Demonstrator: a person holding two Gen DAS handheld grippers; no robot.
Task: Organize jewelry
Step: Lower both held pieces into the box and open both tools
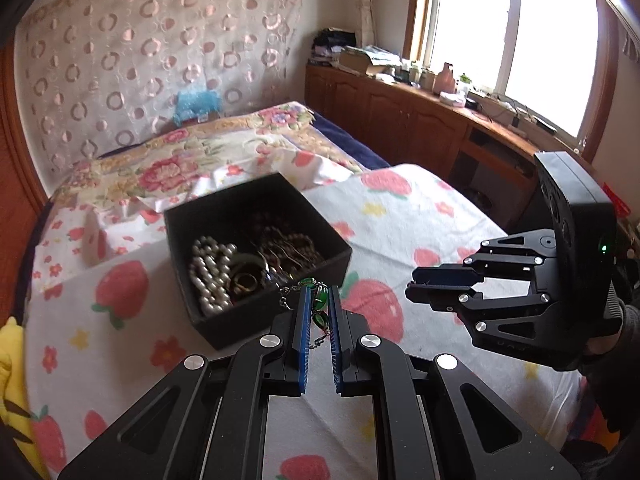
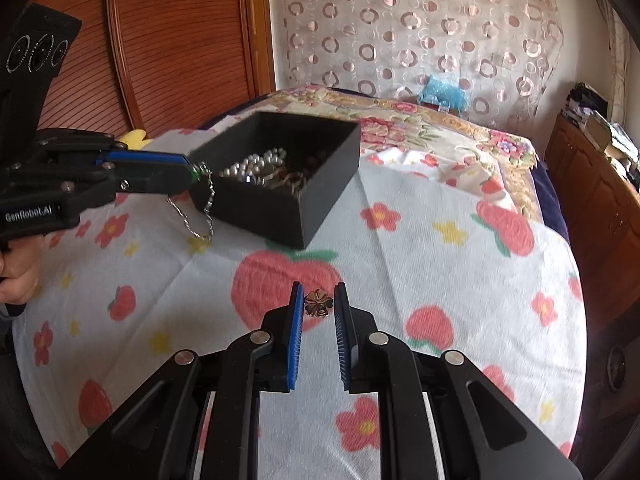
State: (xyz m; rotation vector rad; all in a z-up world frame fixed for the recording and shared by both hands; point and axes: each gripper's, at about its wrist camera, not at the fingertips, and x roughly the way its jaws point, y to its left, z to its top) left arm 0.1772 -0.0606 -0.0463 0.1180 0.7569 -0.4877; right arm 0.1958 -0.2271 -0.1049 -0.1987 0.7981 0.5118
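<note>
Box (image 1: 256,264) mostly filled; green bracelet (image 1: 321,300) clamped in left gripper (image 1: 319,292) at rim; flower brooch (image 2: 318,303) pinched by right gripper (image 2: 318,302), undelivered.

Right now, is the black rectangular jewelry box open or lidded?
Open. The black rectangular jewelry box has no lid on it; the white pearl strand and dark bead necklaces lie exposed inside, in both views.

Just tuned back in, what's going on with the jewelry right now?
The left gripper is shut on a green-stone chain bracelet, held at the near edge of the black box on the bed, its chain dangling outside. The box already holds pearls and other pieces. The right gripper holds a small gold clover charm over the strawberry blanket.
</note>
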